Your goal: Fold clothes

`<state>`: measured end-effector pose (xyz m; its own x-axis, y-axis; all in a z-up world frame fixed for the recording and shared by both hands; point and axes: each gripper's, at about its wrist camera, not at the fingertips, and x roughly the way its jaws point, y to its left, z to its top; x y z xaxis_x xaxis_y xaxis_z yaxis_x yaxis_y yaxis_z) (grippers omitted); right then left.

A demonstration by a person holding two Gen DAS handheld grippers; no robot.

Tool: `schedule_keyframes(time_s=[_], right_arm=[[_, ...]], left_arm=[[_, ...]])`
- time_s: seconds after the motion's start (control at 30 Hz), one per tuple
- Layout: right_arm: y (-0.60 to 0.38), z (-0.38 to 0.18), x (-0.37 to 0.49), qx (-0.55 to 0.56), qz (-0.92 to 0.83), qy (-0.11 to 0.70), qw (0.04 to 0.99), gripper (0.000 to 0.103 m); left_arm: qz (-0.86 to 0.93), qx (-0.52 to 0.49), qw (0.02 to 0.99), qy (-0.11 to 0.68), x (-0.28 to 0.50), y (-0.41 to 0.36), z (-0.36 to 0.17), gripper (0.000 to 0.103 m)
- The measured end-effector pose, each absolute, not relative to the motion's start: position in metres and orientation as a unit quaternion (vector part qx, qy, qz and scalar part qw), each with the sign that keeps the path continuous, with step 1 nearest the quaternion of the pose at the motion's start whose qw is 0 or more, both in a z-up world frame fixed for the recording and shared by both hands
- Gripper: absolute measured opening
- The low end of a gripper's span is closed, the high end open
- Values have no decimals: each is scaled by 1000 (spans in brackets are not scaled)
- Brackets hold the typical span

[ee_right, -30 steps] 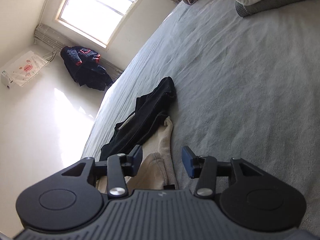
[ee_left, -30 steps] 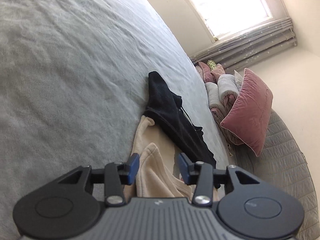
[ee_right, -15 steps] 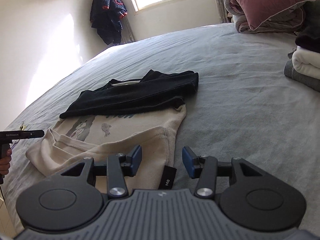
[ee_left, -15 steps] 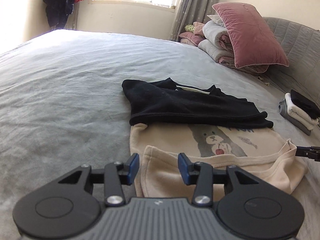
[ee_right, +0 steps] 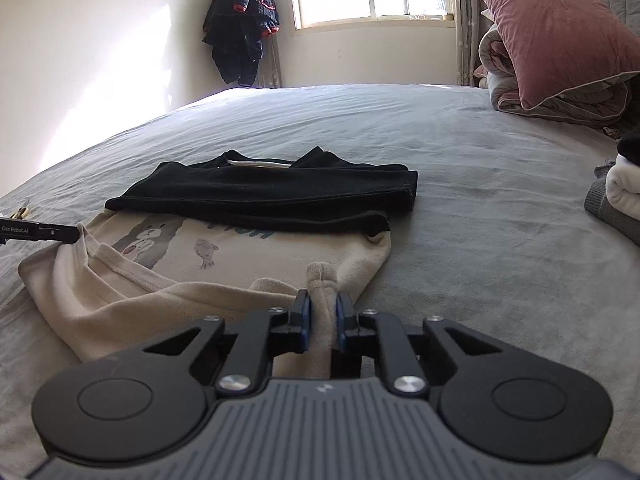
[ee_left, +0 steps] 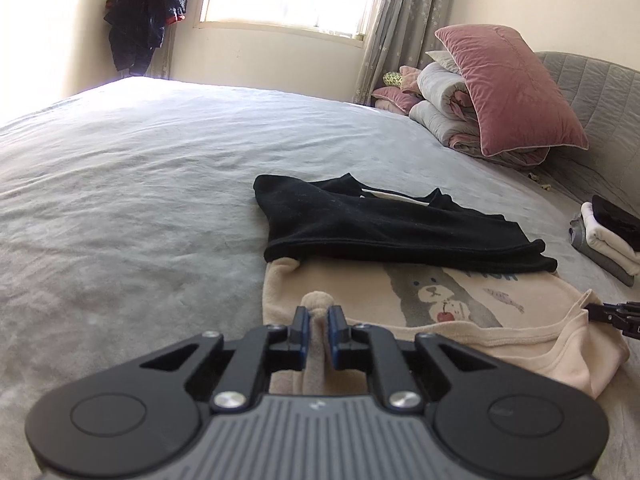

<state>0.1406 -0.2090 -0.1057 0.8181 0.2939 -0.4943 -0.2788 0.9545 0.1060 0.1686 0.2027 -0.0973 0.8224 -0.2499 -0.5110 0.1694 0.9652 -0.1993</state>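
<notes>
Nearest, the left gripper point(ee_left: 318, 322) has its jaws pinched tight on a bunched corner of the cream shirt point(ee_left: 360, 296); the right gripper point(ee_right: 320, 318) likewise clamps another corner of the shirt. The cream shirt lies flat on the grey bed point(ee_left: 140, 184). Beyond the shirt, overlapping its far edge, lies a black garment point(ee_left: 380, 224).

Soft, fleecy cream cloth shirt point(ee_left: 360, 292); matt black knit garment point(ee_left: 384, 224); velvety pink pillow point(ee_left: 508, 88).

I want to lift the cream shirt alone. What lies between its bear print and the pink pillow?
In the left wrist view, a black garment drapes the cream shirt's far edge; beyond it, bare bedspread.
</notes>
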Motion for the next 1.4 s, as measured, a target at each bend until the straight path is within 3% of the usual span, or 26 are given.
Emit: schedule_keyframes(time_s=[0.37, 0.7, 1.07, 1.17, 1.23, 1.3, 1.4], right_arm=[[-215, -86, 117, 16, 107, 151, 983, 9], [-209, -92, 171, -1, 85, 173, 981, 9], [-203, -113, 212, -28, 70, 251, 965, 9], [-201, -116, 215, -33, 67, 268, 961, 9], [-198, -115, 213, -46, 58, 269, 960, 18], [-195, -112, 210, -60, 46, 267, 961, 34], [-199, -105, 206, -42, 44, 266, 962, 39]], left_arm=[[-83, -156, 968, 179, 150, 224, -82, 8], [-51, -138, 966, 211, 198, 213, -91, 8], [-29, -135, 953, 269, 229, 216, -117, 9], [-23, -136, 950, 280, 234, 217, -121, 20], [-13, -130, 949, 286, 234, 217, -116, 30], [-4, -129, 948, 290, 230, 217, -108, 42], [-13, -120, 952, 280, 221, 213, -95, 47]])
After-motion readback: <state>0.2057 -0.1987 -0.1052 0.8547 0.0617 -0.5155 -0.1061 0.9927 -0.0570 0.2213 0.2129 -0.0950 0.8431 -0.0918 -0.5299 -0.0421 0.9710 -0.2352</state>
